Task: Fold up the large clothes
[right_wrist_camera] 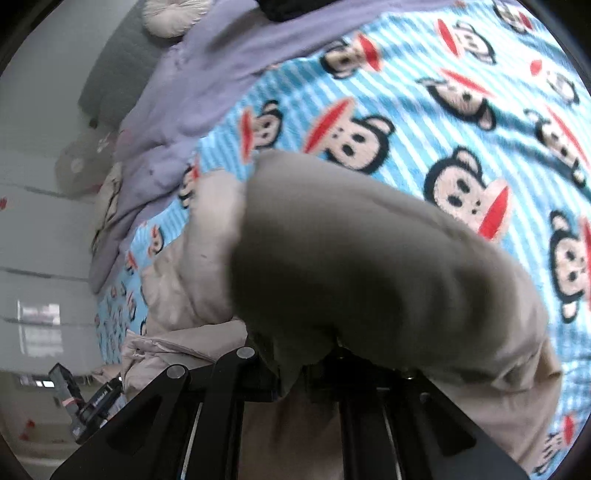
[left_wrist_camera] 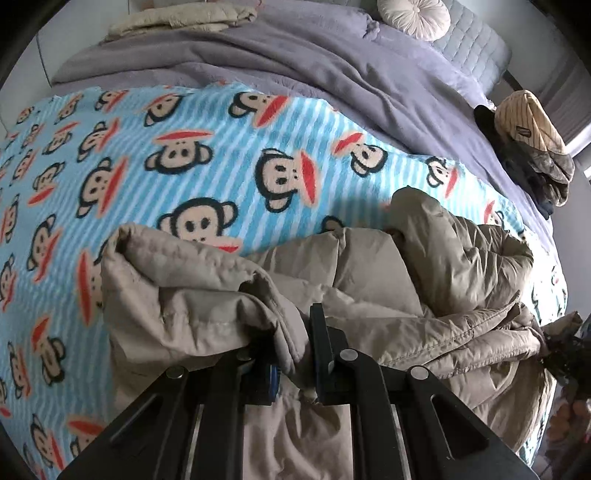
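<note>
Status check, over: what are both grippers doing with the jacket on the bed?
Left hand-held gripper shut on beige jacket edge. Right hand-held gripper shut on jacket too, fabric draped over it. Monkey blanket ahead clear.

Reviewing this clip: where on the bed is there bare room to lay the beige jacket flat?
The monkey blanket lies bare between the beige jacket and the purple duvet. Crowded: the duvet's far end holds a folded beige garment and a round cushion; a clothes pile sits at its right edge.
</note>
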